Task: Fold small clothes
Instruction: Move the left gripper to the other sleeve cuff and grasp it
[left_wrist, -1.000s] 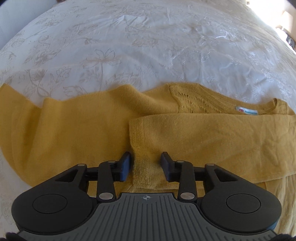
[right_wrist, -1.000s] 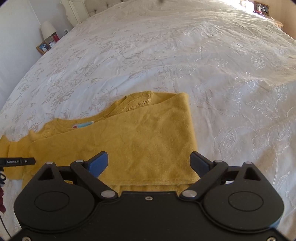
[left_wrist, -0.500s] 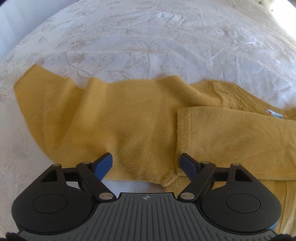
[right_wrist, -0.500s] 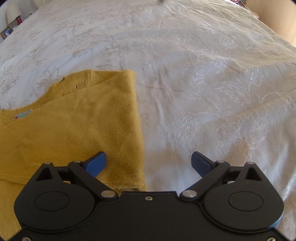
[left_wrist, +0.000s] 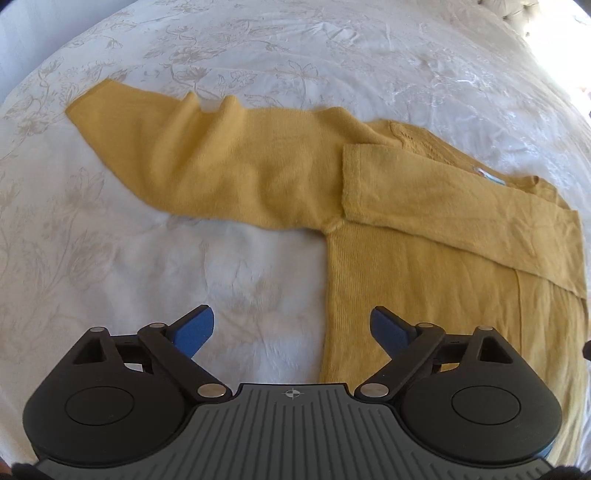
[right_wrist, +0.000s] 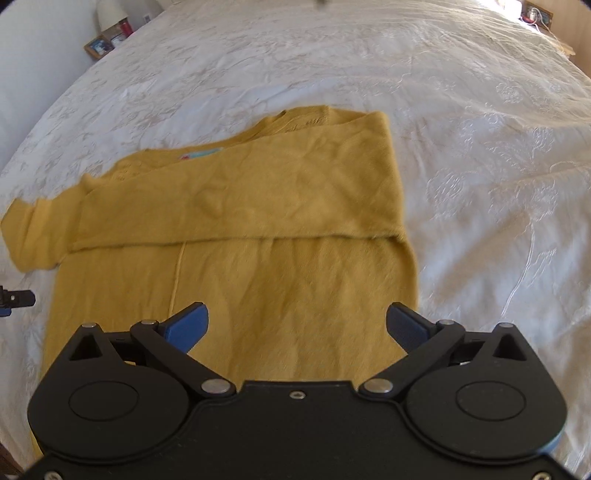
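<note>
Bedspread (right_wrist: 461, 110) white with embroidered flowers, mustard sweater (right_wrist: 258, 206) spread flat, lamp (right_wrist: 109, 13) at bedside, both tongs (left_wrist: 291, 326) (right_wrist: 297, 325) agape, empty.

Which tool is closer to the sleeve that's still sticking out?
Left. The left tool sits just below the sleeve; the right tool is across the sweater.

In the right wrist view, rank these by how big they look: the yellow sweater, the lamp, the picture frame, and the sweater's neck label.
1. yellow sweater, by far the largest
2. lamp, partly cut off by the picture's edge
3. picture frame and neck label: they look alike, and the frame is farther away, so unranked.
</note>
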